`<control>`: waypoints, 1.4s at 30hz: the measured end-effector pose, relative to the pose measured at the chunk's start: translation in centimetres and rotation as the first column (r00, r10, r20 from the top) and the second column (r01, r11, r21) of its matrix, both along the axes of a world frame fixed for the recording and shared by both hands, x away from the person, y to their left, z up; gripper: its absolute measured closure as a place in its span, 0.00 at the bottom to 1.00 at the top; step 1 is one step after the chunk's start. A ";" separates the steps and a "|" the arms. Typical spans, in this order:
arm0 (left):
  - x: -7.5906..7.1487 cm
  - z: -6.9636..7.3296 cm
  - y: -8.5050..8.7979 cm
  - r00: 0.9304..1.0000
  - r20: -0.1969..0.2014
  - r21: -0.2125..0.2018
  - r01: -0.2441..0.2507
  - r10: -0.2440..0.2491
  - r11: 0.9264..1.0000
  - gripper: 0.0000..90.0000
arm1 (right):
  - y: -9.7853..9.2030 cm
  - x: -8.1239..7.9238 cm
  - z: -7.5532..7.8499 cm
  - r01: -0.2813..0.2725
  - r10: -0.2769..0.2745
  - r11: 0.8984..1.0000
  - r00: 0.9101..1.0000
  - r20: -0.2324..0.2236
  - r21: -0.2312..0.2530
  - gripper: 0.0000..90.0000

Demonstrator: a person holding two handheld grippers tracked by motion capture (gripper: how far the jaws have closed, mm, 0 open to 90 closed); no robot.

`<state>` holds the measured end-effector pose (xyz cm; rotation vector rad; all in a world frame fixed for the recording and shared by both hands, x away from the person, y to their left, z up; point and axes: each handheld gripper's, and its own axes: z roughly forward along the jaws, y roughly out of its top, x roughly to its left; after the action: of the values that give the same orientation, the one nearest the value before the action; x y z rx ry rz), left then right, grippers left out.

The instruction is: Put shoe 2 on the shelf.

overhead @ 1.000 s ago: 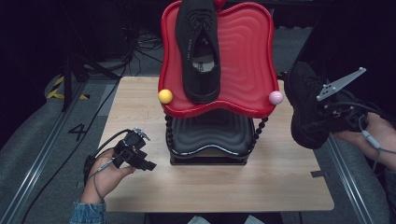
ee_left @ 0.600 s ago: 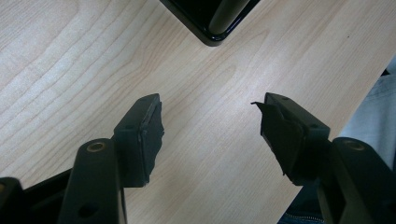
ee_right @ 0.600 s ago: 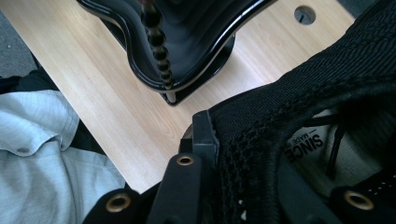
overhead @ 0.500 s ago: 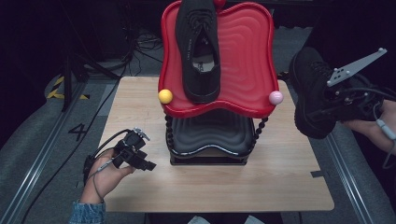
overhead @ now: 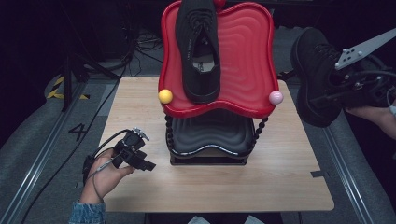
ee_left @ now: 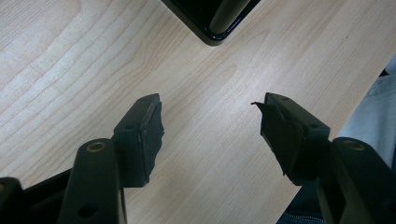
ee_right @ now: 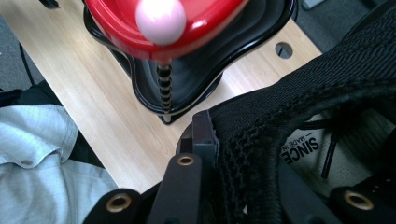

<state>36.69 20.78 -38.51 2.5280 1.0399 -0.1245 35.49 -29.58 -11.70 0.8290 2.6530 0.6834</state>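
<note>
The right claw (overhead: 327, 91) is clamped on the collar of a black shoe (overhead: 313, 74), held in the air past the right edge of the tabletop (overhead: 280, 182), beside the red tray (overhead: 243, 51). In the high view the shoe hangs tilted, toe up and away from the person, its sole facing the rack. In the right gripper view one black jaw presses against the outside of the knit collar, and the shoe's opening (ee_right: 336, 140) with its printed insole lies on the other side of that jaw.

A second black shoe (overhead: 198, 46) lies on the left half of the red tray, toe pointing away from the person. The tray is the upper tier of a two-level rack; a black tray (overhead: 208, 135) sits below it, joined by beaded posts. A yellow ball (overhead: 165, 96) and a pink ball (overhead: 275, 97) cap the front corners of the red tray.

The left claw (overhead: 148, 165) rests low over the front left of the tabletop, well apart from both shoes, its jaws spread wide with nothing between them; bare wood shows between them in the left gripper view.

The tabletop is pale wood grain. Around it the room is dark, with grey floor, cables and a strip of yellow-black tape (overhead: 58, 88) at the left.
</note>
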 end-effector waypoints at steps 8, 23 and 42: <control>-0.1 0.1 0.4 1.000 0.001 -0.004 -0.007 0.007 1.000 0.44 | 0.8 -0.2 1.6 -0.014 0.014 1.000 0.999 0.029 0.003 0.95; 0.0 0.1 0.5 1.000 -0.010 -0.005 -0.006 0.006 1.000 0.43 | 2.7 -0.7 4.9 -0.047 0.047 0.999 0.996 0.077 -0.002 0.95; 0.0 0.2 0.7 1.000 0.000 -0.023 -0.005 0.005 1.000 0.43 | 7.3 -1.2 7.6 -0.126 0.127 0.992 0.983 0.133 -0.017 0.95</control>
<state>36.73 21.45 -38.30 2.5044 1.0389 -0.1337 34.33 -22.24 -4.06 0.5940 2.6013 0.7313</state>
